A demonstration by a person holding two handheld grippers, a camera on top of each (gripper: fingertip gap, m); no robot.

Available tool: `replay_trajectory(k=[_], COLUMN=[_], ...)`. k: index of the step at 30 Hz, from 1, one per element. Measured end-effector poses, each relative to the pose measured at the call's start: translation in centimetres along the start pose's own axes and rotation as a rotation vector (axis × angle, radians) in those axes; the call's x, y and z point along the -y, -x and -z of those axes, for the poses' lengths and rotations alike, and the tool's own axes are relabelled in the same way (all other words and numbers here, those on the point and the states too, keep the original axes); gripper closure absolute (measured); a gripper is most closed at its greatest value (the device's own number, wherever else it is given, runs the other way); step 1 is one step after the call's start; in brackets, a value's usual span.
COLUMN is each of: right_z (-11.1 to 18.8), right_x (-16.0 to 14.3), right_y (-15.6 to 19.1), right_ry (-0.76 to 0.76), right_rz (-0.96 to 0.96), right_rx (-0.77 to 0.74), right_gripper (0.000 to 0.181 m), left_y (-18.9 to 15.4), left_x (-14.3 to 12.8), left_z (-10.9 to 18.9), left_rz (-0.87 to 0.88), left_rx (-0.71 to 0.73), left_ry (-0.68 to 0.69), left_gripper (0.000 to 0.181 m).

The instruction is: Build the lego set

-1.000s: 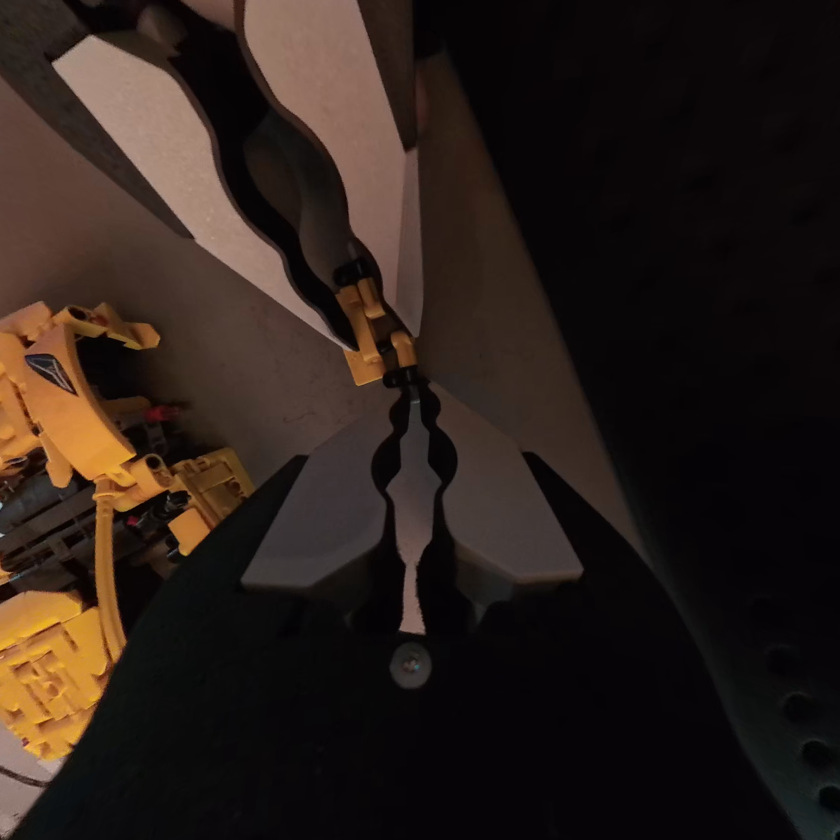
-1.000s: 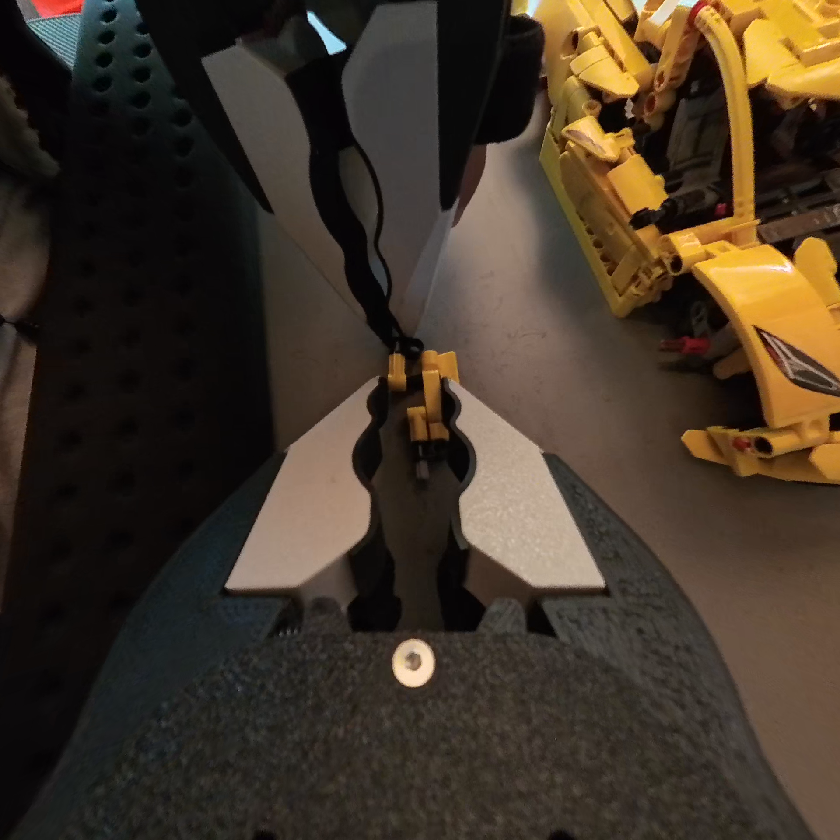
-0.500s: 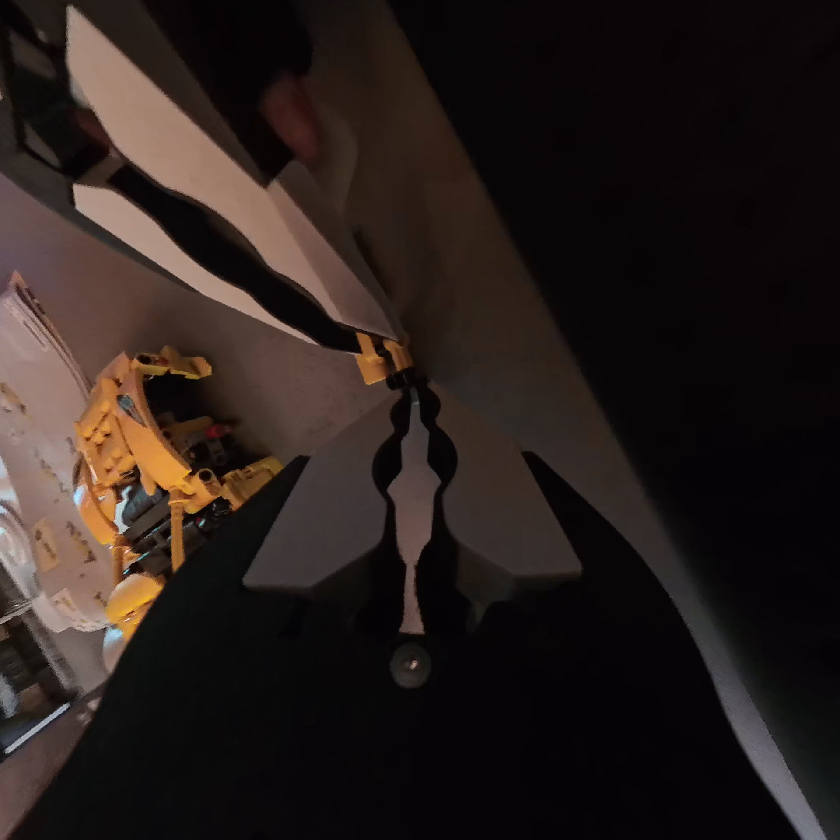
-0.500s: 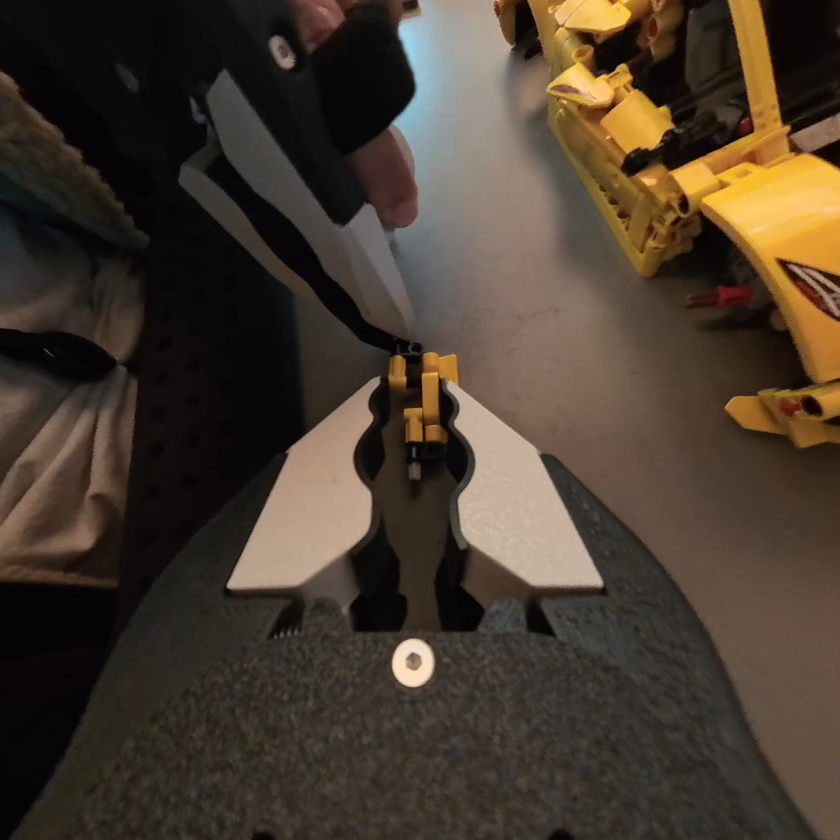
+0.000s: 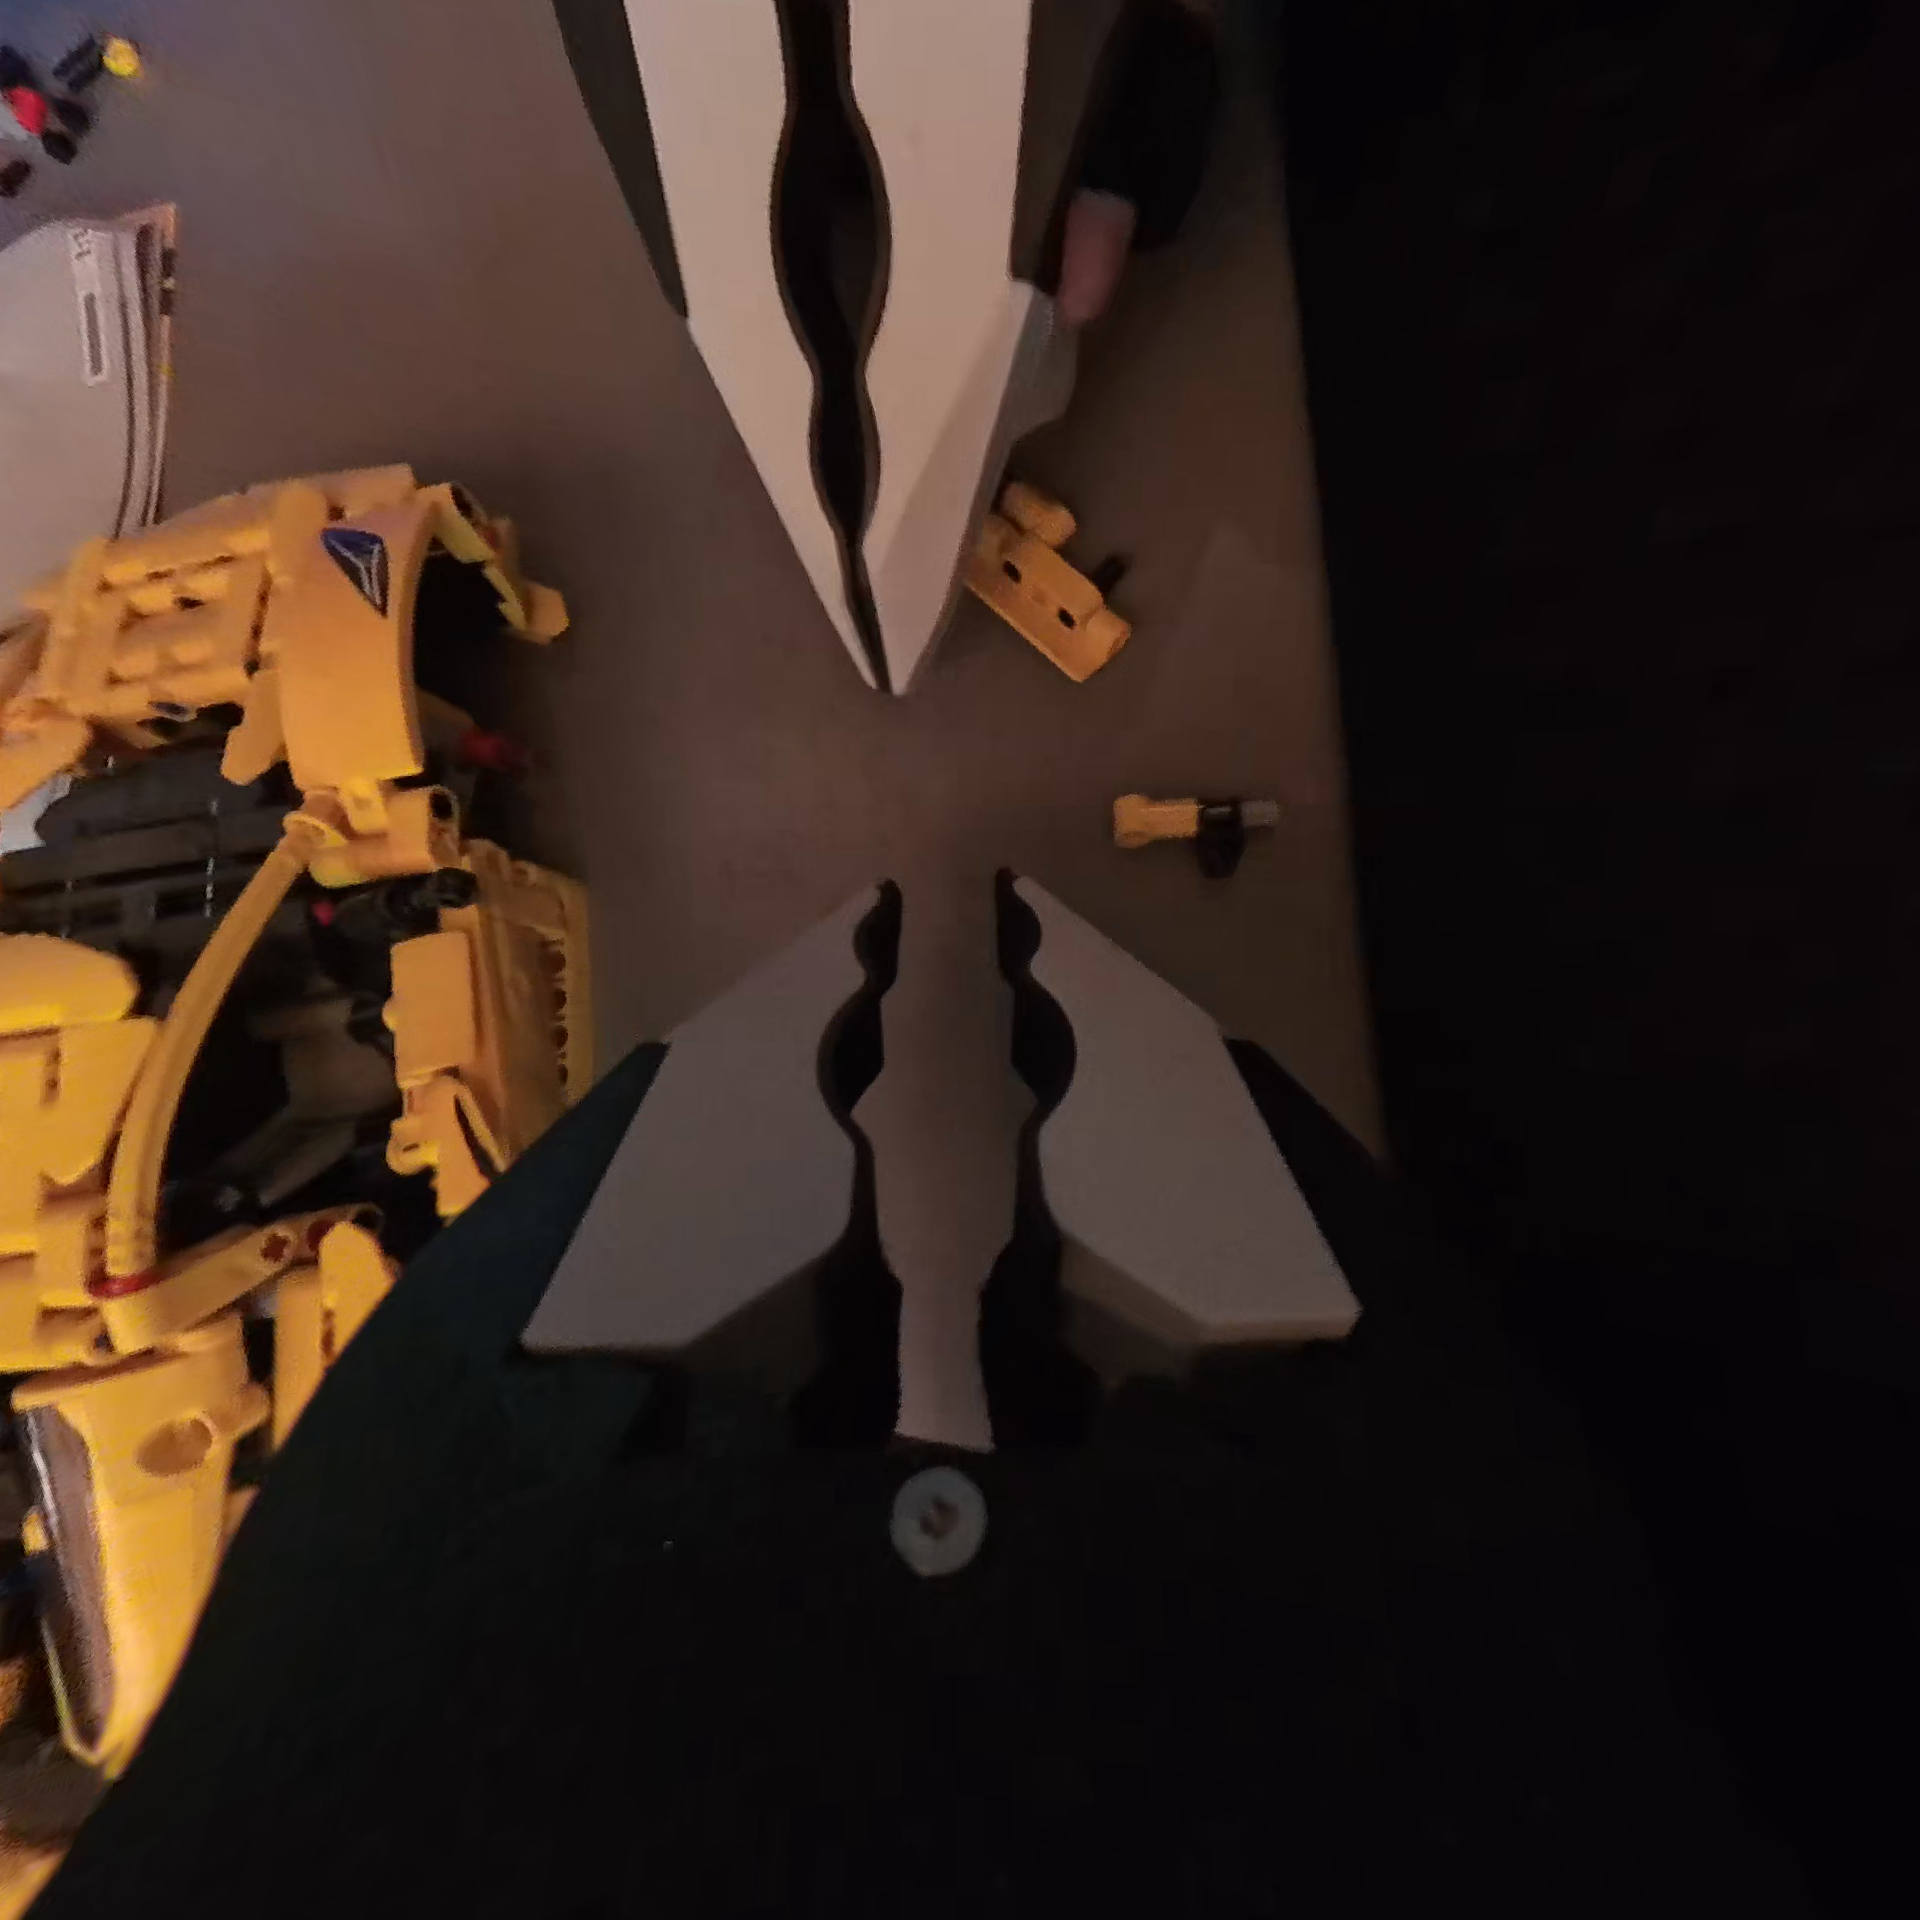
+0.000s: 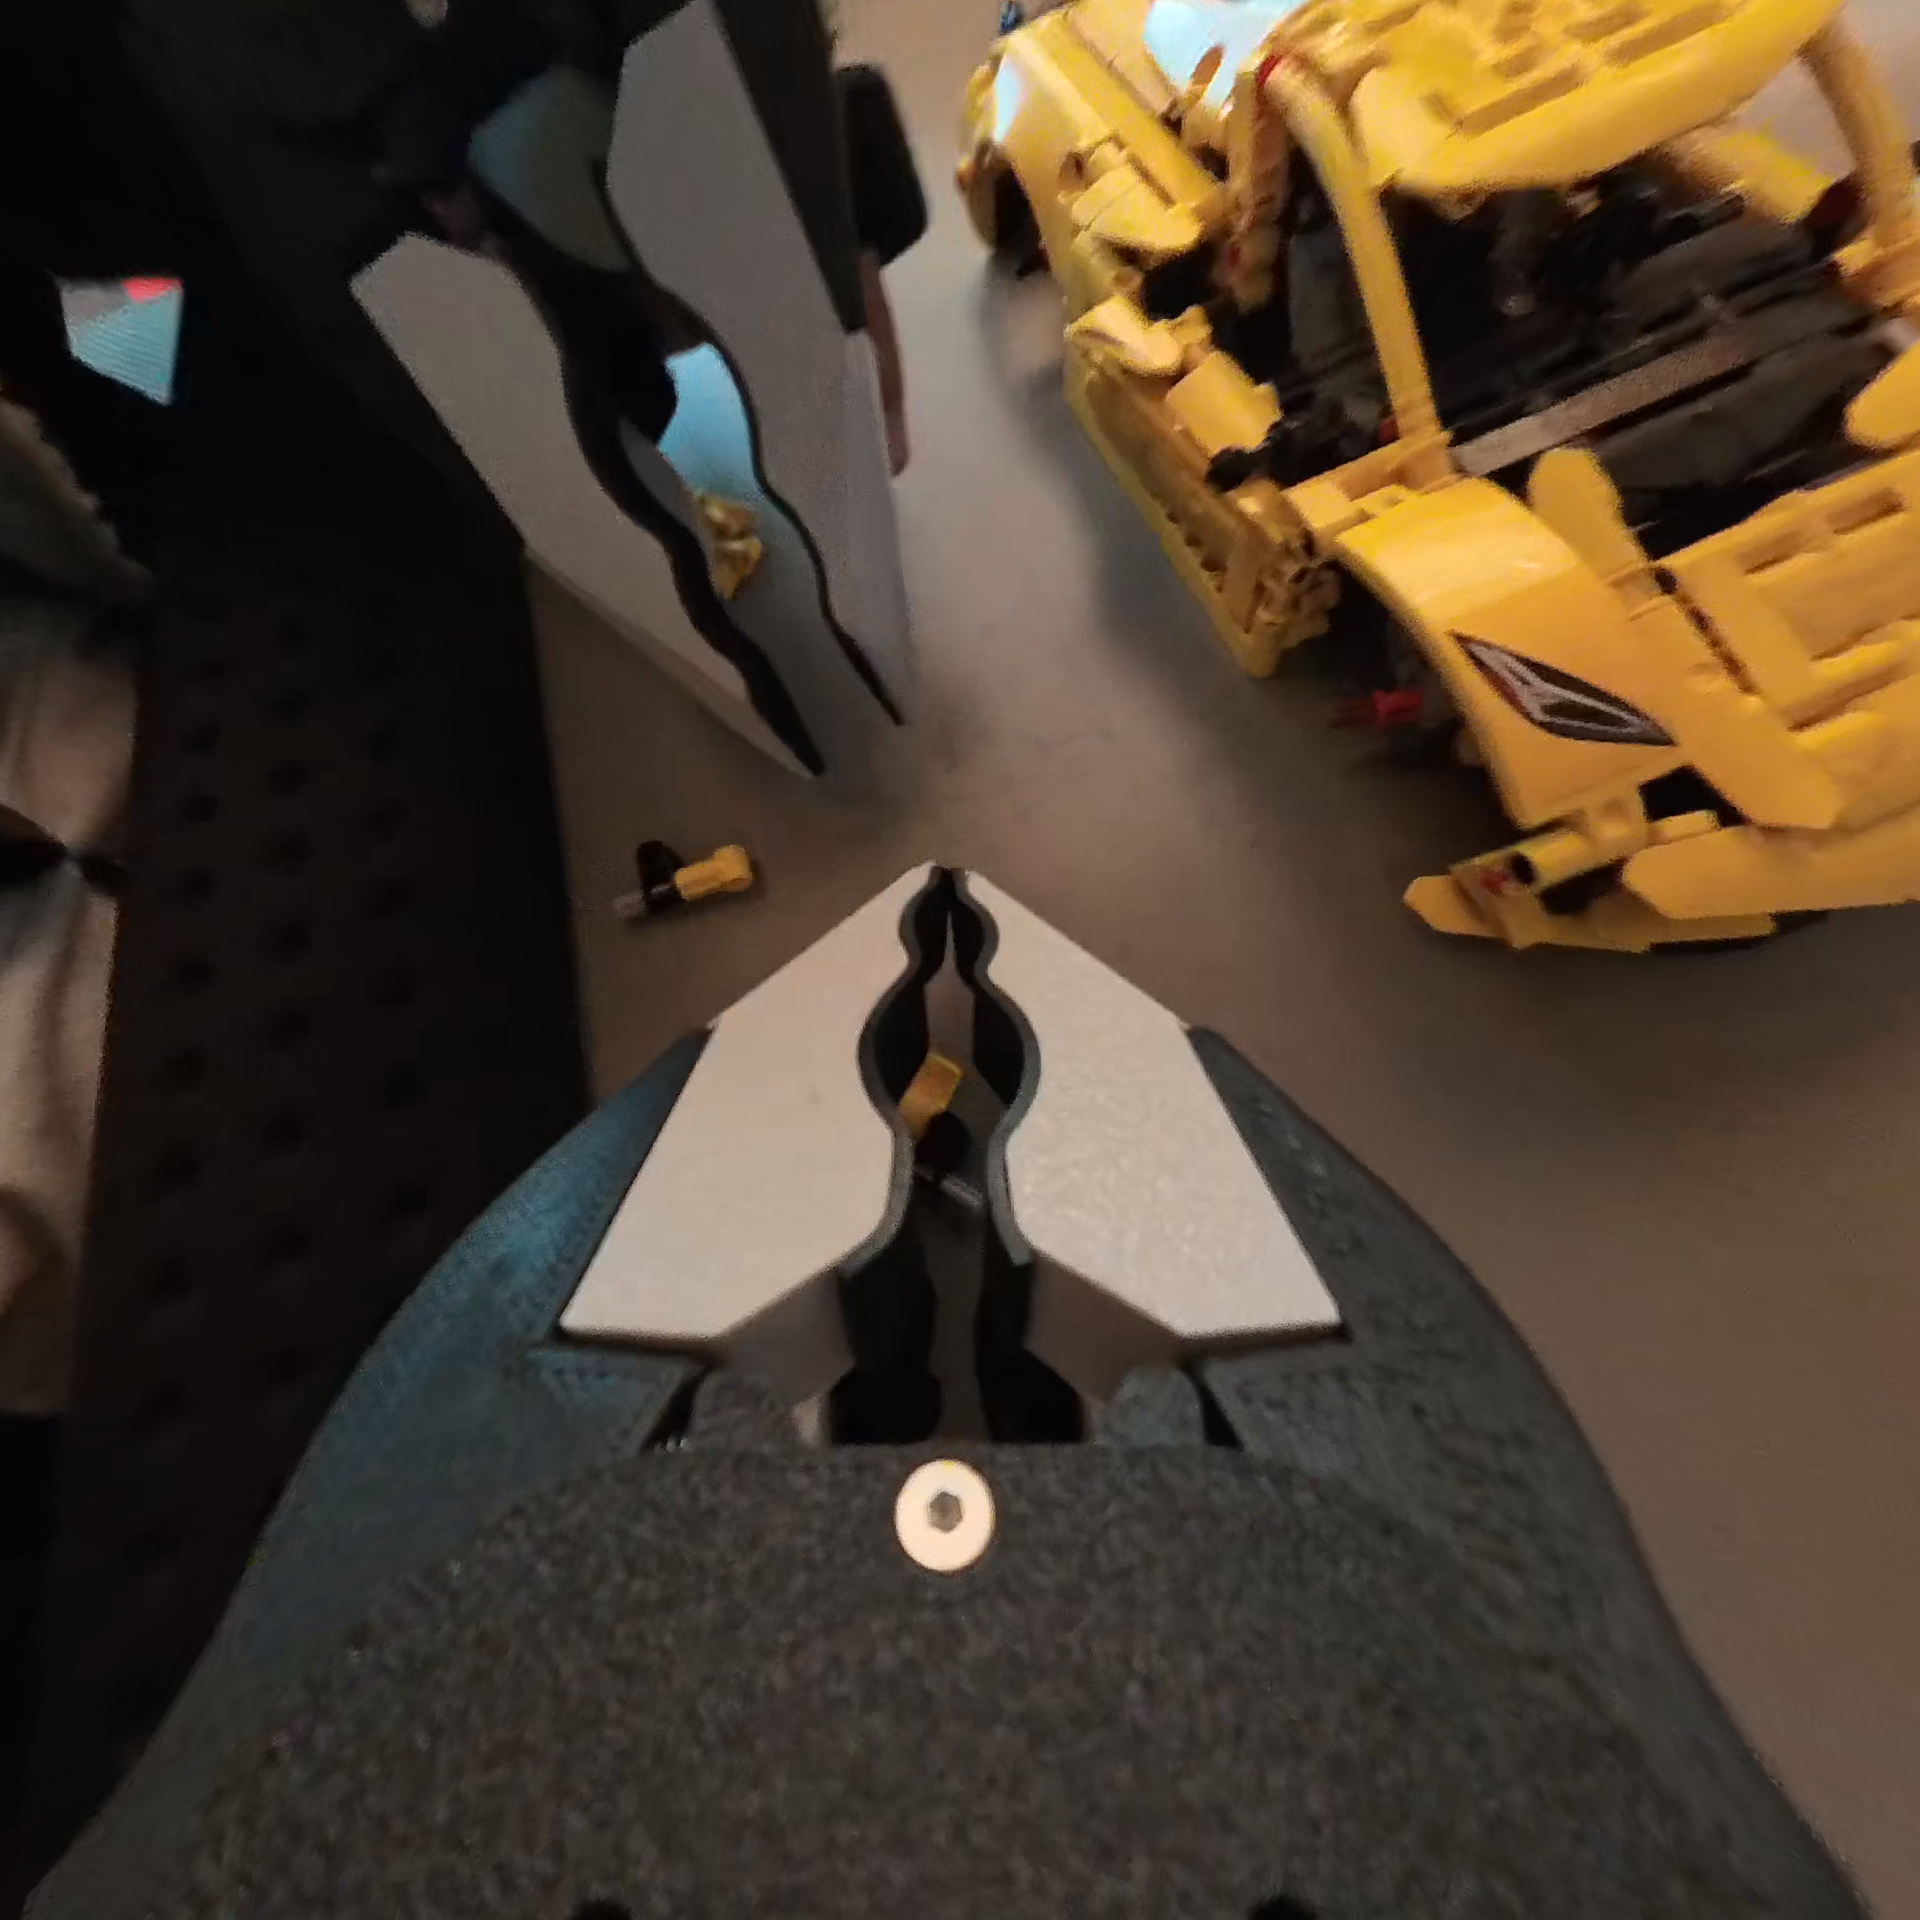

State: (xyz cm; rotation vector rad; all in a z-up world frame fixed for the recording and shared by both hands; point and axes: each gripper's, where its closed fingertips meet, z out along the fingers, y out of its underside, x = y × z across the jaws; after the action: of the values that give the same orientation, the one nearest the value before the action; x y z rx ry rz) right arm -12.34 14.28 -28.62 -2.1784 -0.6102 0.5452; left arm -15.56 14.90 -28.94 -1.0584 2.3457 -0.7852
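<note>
My left gripper [image 5: 945,883] is open and empty, just above the grey table. My right gripper [image 6: 940,873] has its fingertips shut together with nothing between them; it also shows in the left wrist view [image 5: 883,681], facing my left gripper with a gap between. A yellow lego piece [image 5: 1049,597] lies on the table under and beside the right gripper, and shows through the gap between its fingers [image 6: 930,1086]. A small yellow connector with a black pin [image 5: 1184,821] lies on the table near the edge, apart from both grippers [image 6: 686,883].
The part-built yellow lego car [image 6: 1558,468] stands on the table, to the left in the left wrist view [image 5: 260,935]. A white object [image 5: 94,312] and several small loose parts [image 5: 52,104] lie beyond it. A dark perforated surface [image 6: 291,935] borders the table edge. The grippers' ends are close to 4 cm from one another.
The two grippers held the yellow assembly between them tip to tip. Now they are apart, the left has opened, the right has shut, and two separate pieces lie on the table.
</note>
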Motion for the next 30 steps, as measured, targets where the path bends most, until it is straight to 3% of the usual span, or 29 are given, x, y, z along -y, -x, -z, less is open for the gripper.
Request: replay_trajectory(k=[4, 7, 10, 13, 19, 22, 26, 30], right_z=[2.6, 3.9, 4.1, 4.3, 3.2, 2.2, 1.9, 2.3], right_x=[1.1, -0.8, -3.4, -3.7, -2.2, -1.4, -0.7, -0.5], right_y=[-0.8, 0.3, 1.1, 1.5, 3.7, 3.7, 3.7, 4.8], right_ry=[-0.085, -0.014, 0.087, 0.079, 0.083, 0.048, 0.01, -0.013], right_rz=[-0.01, 0.023, 0.053, 0.078, 0.125, 0.154, 0.198, 0.251], right_rx=[-0.077, -0.057, -0.021, -0.02, 0.003, -0.078, -0.174, -0.172], right_gripper=[0.181, 0.179, 0.162, 0.158, 0.164, 0.174, 0.17, 0.164], left_y=[-0.5, -1.3, -1.7, -3.2, -4.5, -5.0, -4.7, -3.2], left_x=[0.5, 0.4, 0.1, -0.5, 0.4, 0.3, 1.0, 1.5], left_z=[0.7, 0.8, 1.0, 0.9, 0.2, -0.5, -1.2, -0.8], left_rz=[0.065, 0.028, 0.03, 0.063, 0.075, 0.061, 0.055, 0.095], left_rx=[-0.023, -0.06, -0.122, -0.203, -0.145, -0.104, -0.03, 0.077], left_ry=[-0.059, -0.073, -0.045, 0.007, -0.012, 0.001, -0.043, -0.11], left_gripper=[0.163, 0.163, 0.163, 0.154, 0.156, 0.168, 0.176, 0.177])
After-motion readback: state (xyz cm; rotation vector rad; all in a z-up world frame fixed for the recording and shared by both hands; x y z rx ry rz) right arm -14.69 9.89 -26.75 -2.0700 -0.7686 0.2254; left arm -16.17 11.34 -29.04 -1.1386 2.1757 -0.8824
